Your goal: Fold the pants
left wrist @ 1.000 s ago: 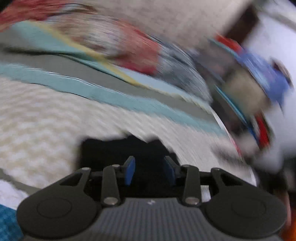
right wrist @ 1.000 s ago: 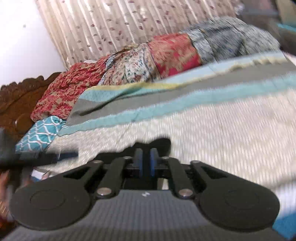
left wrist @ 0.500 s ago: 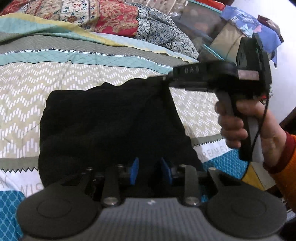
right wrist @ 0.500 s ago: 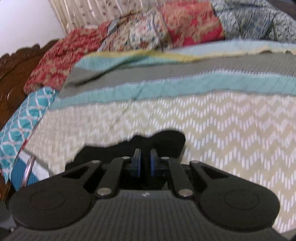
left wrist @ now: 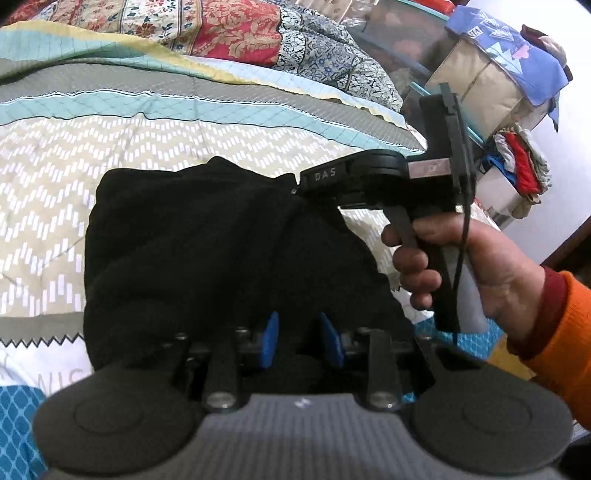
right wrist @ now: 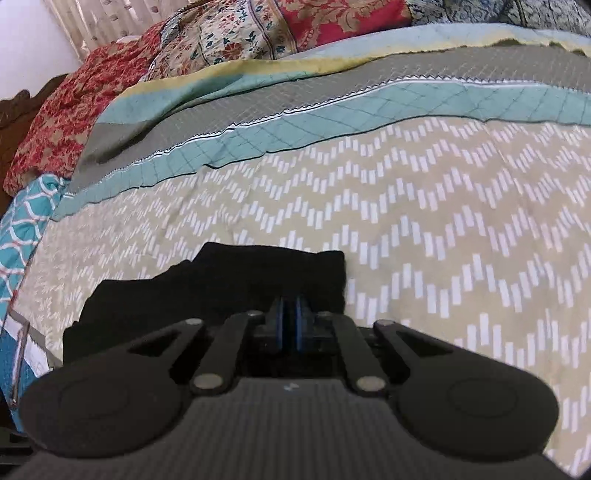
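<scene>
Left tongs (left wrist: 299,339): set to a moderate gap, blue pads (left wrist: 271,341) clamped on a thick bunch of the black pants (left wrist: 207,251). Fabric filling the whole space between the pads and bulging back toward the tong body.

Black pants: spread forward and to the left of the left tongs as a folded, roughly square mass, lying on the bed quilt (left wrist: 92,155). Far right corner of the garment drawn up into tension creases running toward the right tongs.

Right tongs (right wrist: 289,325): ahead and to the right of the left tongs, tip at the far right corner of the pants. Pads nearly together, separated by a thin slit only, jaws opening. Thin pinch of black fabric held at the tip, as seen from the left wrist view. Remaining fabric extending just ahead and to the left of the right tongs, flat on the quilt.

Hand (left wrist: 461,269): wrapped around the handle of the right tongs, to the right of the left tongs, with an orange sleeve (left wrist: 554,332) behind the wrist.

Beyond both tongs: beige chevron zone of the quilt, then teal and grey bands, then a yellow edge. Farther still: a floral patchwork blanket (left wrist: 221,26) bunched across the bed.

Far left of the right tongs: a dark wooden headboard (right wrist: 14,110) and a curtain (right wrist: 92,18). Far right of the left tongs: a wrapped bundle under blue cloth (left wrist: 509,62) and stacked clothes (left wrist: 517,170).
</scene>
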Demonstrator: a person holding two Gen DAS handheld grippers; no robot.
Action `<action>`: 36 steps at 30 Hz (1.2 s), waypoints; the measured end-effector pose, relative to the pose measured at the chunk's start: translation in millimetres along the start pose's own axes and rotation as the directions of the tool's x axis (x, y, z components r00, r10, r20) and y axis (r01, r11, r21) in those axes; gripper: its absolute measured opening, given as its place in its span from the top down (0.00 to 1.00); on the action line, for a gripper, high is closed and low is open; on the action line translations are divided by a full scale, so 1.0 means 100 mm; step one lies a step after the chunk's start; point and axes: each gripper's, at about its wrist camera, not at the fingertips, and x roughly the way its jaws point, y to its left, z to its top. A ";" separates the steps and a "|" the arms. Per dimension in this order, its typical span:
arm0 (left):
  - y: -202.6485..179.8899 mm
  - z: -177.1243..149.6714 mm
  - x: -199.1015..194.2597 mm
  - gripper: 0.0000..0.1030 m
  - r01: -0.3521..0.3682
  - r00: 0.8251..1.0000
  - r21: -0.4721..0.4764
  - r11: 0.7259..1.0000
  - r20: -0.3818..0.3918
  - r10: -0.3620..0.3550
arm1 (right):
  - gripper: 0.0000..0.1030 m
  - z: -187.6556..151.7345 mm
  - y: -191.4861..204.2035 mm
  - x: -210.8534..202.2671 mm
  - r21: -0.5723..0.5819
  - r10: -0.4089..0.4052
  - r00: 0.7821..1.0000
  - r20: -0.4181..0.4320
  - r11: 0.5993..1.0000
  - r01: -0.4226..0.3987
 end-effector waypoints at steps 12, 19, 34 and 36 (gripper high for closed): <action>0.56 0.01 -0.90 0.12 -0.039 0.981 -0.201 0.979 0.178 0.075 | 0.27 -0.76 -0.29 -1.22 0.212 0.171 0.962 0.213 0.953 -0.216; 1.10 -0.06 -0.61 0.04 0.098 0.993 -0.431 0.897 0.097 -0.061 | 0.23 -1.19 -0.11 -1.14 0.225 0.200 0.971 0.133 0.948 -0.226; 1.06 -0.27 -0.07 0.01 0.162 0.986 -0.429 0.889 0.039 -0.161 | 0.15 -1.14 -0.02 -0.69 0.242 0.261 0.960 0.100 0.930 -0.277; 0.94 -0.30 -0.01 0.04 0.145 0.989 -0.394 0.908 0.040 -0.140 | 0.15 -1.12 0.07 -0.64 0.223 0.274 0.957 0.091 0.931 -0.288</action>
